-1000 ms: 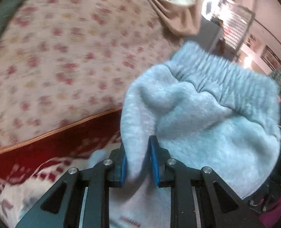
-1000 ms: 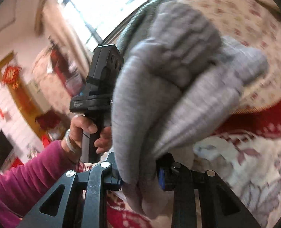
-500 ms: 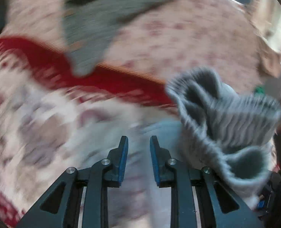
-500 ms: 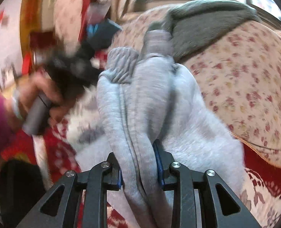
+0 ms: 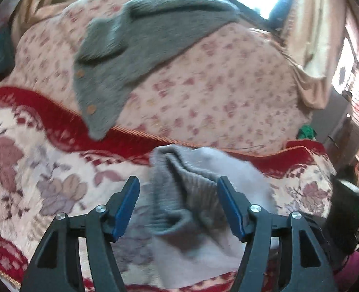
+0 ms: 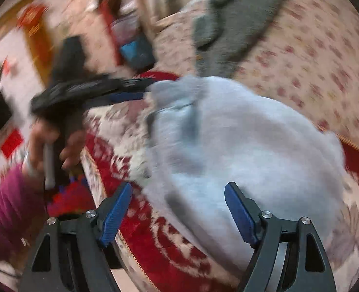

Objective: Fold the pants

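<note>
Floral sofa seat [image 5: 45, 170], red border; grey cardigan [image 5: 135, 56] draped on the backrest. Both grippers, clamped on the pants a second ago, now gape: left gripper [image 5: 178, 202], right gripper [image 6: 178, 213]. Pants [image 6: 240, 150] lie bundled on the seat, released; fold looks finished.

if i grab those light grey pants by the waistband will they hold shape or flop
The pants will probably flop: they lie in a soft, bunched heap. The ribbed waistband is crumpled, so likely stretchy. The fleecy fabric probably won't slip in the left tool.
</note>
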